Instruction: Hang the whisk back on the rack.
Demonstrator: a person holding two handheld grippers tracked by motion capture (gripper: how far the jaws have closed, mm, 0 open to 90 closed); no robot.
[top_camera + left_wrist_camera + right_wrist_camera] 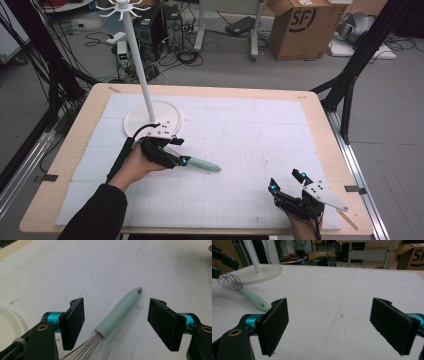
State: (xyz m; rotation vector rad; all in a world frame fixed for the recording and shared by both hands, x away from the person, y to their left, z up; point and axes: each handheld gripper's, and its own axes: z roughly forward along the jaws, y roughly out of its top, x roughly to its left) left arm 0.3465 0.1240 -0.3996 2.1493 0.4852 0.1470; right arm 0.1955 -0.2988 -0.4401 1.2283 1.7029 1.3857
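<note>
"SF" logo on cardboard box (303,27), floor beyond table.

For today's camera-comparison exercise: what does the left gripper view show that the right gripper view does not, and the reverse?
Left gripper view: the whisk's mint handle lying between the open left gripper, with its hanging hole and the wires' root.

Right gripper view: the whisk's wire head, the white stand's pole, a cardboard box, and the open right gripper.

Both: whisk, white mat, stand base.
</note>
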